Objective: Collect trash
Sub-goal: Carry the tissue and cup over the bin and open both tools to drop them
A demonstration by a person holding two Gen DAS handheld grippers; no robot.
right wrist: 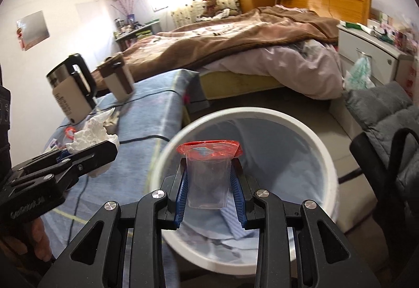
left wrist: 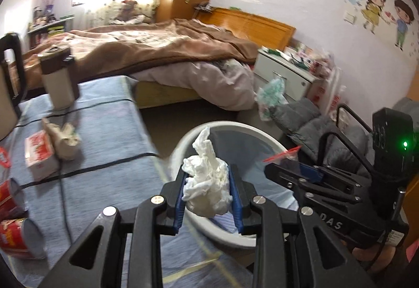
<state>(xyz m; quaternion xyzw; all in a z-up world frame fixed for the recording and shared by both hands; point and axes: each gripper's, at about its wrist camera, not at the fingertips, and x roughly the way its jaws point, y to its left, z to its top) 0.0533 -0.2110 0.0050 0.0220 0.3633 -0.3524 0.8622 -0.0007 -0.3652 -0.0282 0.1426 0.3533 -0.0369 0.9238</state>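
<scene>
A blue-covered table [left wrist: 110,115] carries a kettle [right wrist: 72,89] and a jug [left wrist: 60,78] at its far end, a tissue box [left wrist: 39,157] with crumpled paper [left wrist: 64,140] beside it, red cans [left wrist: 18,238] near the left edge, and a black cable [left wrist: 86,104] across it.

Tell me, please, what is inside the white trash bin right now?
The white trash bin holds a pale blue liner, bunched in folds at the bottom. The clear plastic cup gripped in the right tongs covers part of the inside, so trash there cannot be ruled out.
</scene>
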